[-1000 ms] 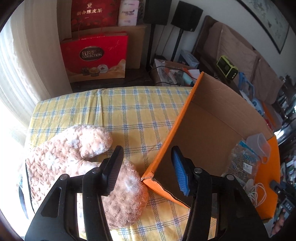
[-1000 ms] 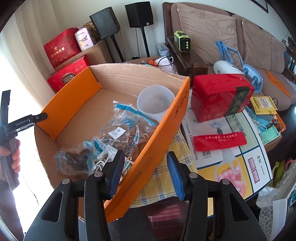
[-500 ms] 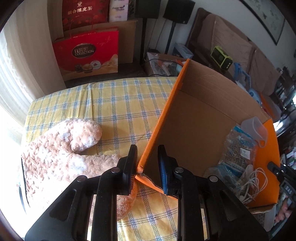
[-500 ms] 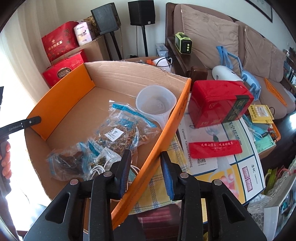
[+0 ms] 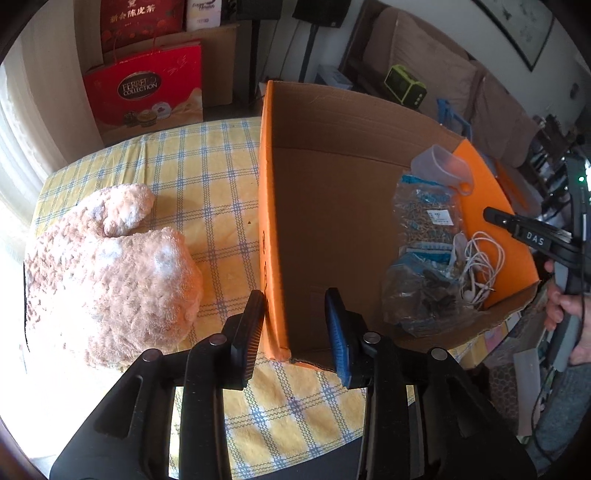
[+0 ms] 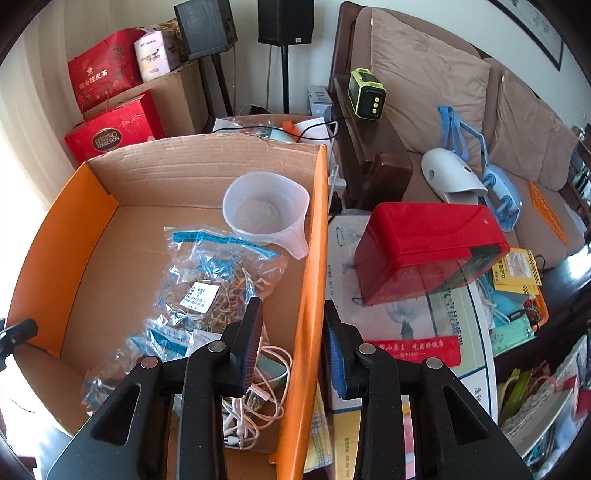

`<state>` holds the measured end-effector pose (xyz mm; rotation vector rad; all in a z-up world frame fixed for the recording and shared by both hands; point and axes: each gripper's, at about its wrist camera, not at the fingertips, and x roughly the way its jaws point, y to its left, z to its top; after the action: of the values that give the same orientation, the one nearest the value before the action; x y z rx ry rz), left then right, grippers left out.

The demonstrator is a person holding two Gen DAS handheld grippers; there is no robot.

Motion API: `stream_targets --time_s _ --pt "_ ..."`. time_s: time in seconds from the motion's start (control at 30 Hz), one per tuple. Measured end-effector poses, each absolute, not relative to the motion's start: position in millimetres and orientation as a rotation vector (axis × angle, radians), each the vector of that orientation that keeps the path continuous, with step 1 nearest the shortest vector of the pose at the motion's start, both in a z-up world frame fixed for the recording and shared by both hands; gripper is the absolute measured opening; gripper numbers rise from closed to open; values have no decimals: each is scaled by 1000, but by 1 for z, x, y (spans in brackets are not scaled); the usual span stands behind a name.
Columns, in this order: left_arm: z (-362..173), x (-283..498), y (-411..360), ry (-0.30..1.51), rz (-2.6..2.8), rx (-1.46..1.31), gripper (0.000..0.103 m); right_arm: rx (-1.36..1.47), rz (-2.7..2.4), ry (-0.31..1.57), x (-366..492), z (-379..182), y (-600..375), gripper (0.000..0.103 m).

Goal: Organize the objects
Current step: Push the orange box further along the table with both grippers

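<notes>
Legible markings: gift packaging, one gripper, one bag label.

The red gift bag (image 5: 144,92) reads "FERRERO COLLECTION" in a dark oval, repeated in the right wrist view (image 6: 106,138). The red box (image 5: 142,22) above it carries gold Chinese characters, apparently "新会陈皮茶". The right gripper (image 5: 532,236) shows "DAS" in white on its black finger. A white label (image 6: 200,297) on the clear bag of dried goods bears small print with digits, too fine to read reliably. The red strip (image 6: 413,350) has gold Chinese text, not legible.

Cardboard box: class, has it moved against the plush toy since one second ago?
Yes: the cardboard box near corner swung right, away from the plush toy, opening a gap.
</notes>
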<state>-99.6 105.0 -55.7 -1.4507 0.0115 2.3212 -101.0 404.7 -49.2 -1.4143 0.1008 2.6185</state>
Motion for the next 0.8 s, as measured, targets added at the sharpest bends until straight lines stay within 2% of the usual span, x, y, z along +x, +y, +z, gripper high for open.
stream_targets --time_s 0.33,0.67,0.77,0.8 --pt "-54 -64 99 -95 2309 -1442 34 -1472 2628 33 -117 -51 406 31" --pt "-51 -54 96 -72 2316 -1405 35 -1488 2649 81 -110 -50 407 32" --pt "-45 -58 90 -59 2328 -1375 33 -1475 2667 171 -107 -49 413 32" --pt "-43 -59 86 -56 2342 -1367 37 -1471 2669 193 -104 -49 415 33"
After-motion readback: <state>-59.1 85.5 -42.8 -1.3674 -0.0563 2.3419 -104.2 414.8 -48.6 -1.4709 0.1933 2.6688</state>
